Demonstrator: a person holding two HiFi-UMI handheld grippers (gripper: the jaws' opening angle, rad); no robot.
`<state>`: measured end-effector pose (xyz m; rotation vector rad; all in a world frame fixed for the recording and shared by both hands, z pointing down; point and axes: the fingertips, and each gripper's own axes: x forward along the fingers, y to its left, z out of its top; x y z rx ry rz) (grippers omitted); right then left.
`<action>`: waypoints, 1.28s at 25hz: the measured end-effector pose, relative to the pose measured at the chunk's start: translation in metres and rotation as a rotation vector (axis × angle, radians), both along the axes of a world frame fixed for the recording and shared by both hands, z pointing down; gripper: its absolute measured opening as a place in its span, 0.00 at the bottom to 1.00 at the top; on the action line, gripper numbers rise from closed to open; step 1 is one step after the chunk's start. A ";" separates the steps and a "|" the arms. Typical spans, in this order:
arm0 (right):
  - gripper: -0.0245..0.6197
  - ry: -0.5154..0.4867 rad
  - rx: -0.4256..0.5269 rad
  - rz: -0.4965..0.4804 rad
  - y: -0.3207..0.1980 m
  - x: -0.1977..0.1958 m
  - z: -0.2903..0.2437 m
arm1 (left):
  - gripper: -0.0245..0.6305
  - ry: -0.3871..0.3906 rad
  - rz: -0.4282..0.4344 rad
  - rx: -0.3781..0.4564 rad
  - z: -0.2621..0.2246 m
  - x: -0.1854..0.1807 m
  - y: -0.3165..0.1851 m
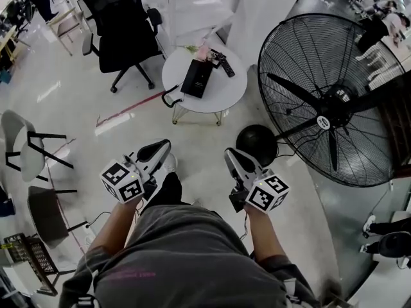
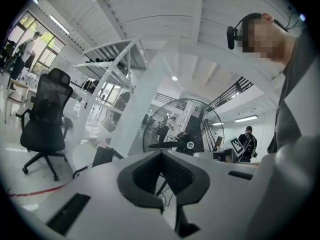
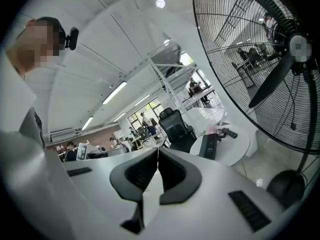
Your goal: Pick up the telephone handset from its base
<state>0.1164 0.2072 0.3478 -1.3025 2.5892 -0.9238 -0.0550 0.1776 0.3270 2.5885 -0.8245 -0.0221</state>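
A black telephone lies on a small round white table ahead of me, its coiled cord hanging off the table's left edge. A black remote-like piece lies beside it. Both grippers are held low and well short of the table. My left gripper is shut with nothing in it, and my right gripper likewise. In the left gripper view the closed gripper points past the telephone. In the right gripper view the closed gripper sits left of the telephone.
A large floor fan with a round black base stands close on the right. A black office chair is behind the table. Grey chairs stand at the left. Red tape marks the floor.
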 end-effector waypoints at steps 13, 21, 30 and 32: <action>0.07 0.011 -0.081 0.033 -0.140 -0.042 0.022 | 0.06 0.011 0.051 -0.074 0.020 -0.033 -0.151; 0.07 0.019 -0.106 0.057 -0.213 -0.070 0.029 | 0.06 0.010 0.090 -0.104 0.028 -0.054 -0.231; 0.07 0.032 -0.130 0.099 -0.263 -0.085 0.036 | 0.06 0.007 0.145 -0.132 0.043 -0.065 -0.288; 0.07 0.032 -0.140 0.107 -0.271 -0.085 0.039 | 0.06 0.010 0.155 -0.137 0.050 -0.064 -0.296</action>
